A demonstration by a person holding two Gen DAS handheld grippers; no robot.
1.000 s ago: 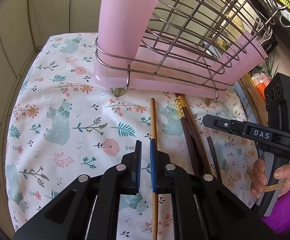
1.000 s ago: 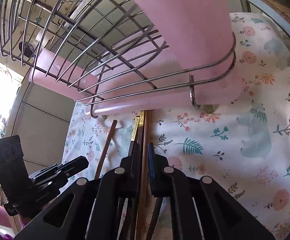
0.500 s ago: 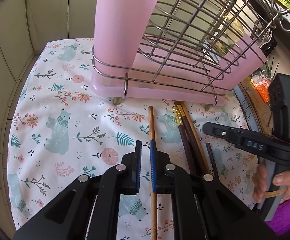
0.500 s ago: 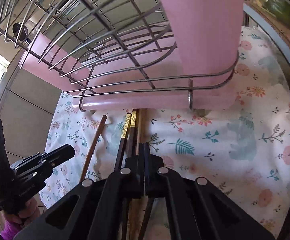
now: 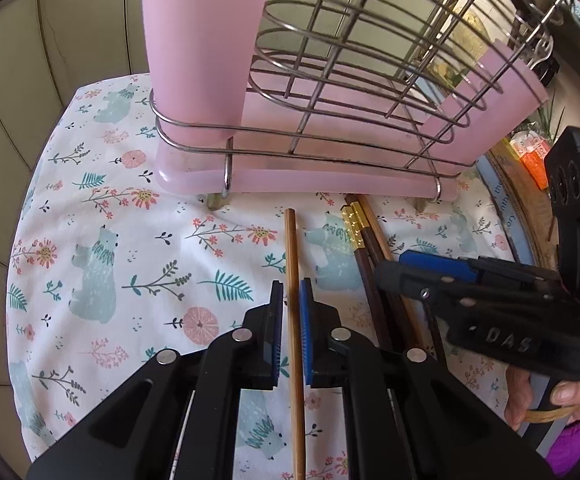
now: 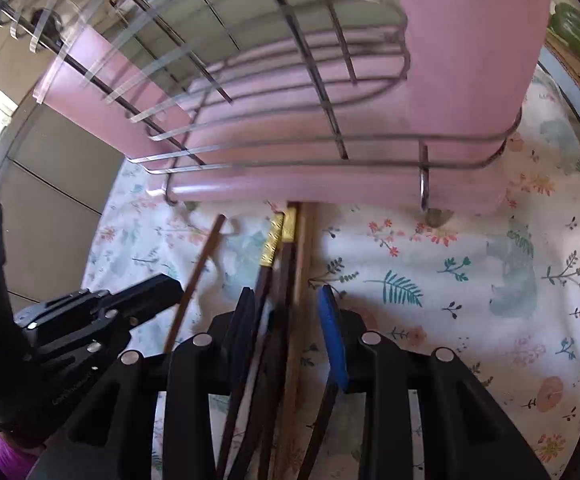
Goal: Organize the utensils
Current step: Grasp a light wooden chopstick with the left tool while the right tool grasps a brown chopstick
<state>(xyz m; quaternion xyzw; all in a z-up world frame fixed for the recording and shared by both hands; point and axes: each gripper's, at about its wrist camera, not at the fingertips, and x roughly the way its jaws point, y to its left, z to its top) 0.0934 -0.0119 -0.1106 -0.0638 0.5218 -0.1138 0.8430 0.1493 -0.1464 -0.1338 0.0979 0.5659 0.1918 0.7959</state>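
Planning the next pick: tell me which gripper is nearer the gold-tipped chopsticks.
Right. The right gripper straddles the gold-tipped chopsticks, jaws just opened; the left gripper sits beside them, around the lone bamboo chopstick.

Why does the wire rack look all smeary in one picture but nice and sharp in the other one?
In the right wrist view the wire rack is streaked by motion blur, and bright window light washes out the left edge. In the left wrist view the rack and the floral cloth look sharp and evenly lit. Both views are fisheye, so straight wires and wall tiles bend near the edges.
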